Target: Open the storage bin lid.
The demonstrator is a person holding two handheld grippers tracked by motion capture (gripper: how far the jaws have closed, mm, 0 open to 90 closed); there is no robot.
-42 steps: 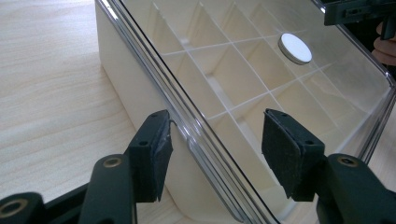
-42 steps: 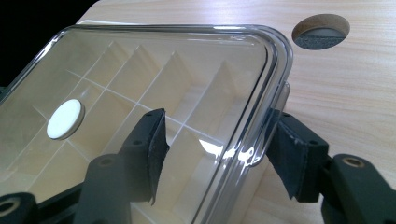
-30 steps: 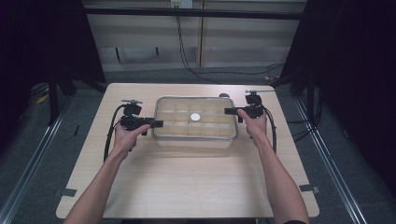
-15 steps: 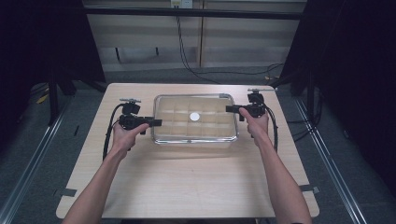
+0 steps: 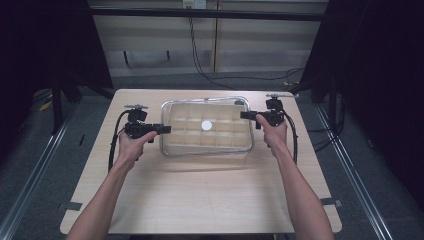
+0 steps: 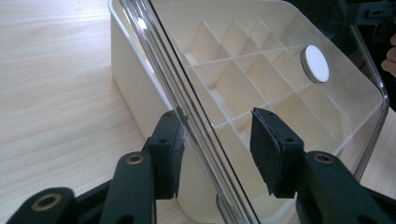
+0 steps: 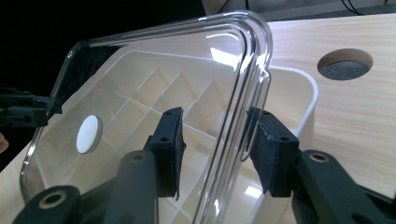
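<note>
High view: clear lid [image 5: 206, 125] over divided box [image 5: 206, 149] at table [image 5: 200, 200] centre; left gripper [image 5: 162, 129] and right gripper [image 5: 246, 115] at opposite short edges — likely for level hold.

Left gripper view: jaws wide, straddling lid edge, pads [image 6: 267, 149] apart from it.

Right gripper view: jaws wide astride lid rim — not clamped.

I have both forearms reaching up the table from the bottom of the high view, bare and nearly straight, spread apart. My left hand [image 5: 131, 146] grips the left gripper [image 5: 164, 129] with its jaws pointing toward the middle. My right hand [image 5: 272, 134] holds the right gripper [image 5: 244, 115] pointing back the other way, a little farther up the table. In each gripper view the two black jaws stand parted, with a clear gap between the pads [image 6: 266, 150]. Cables loop back along both wrists.
</note>
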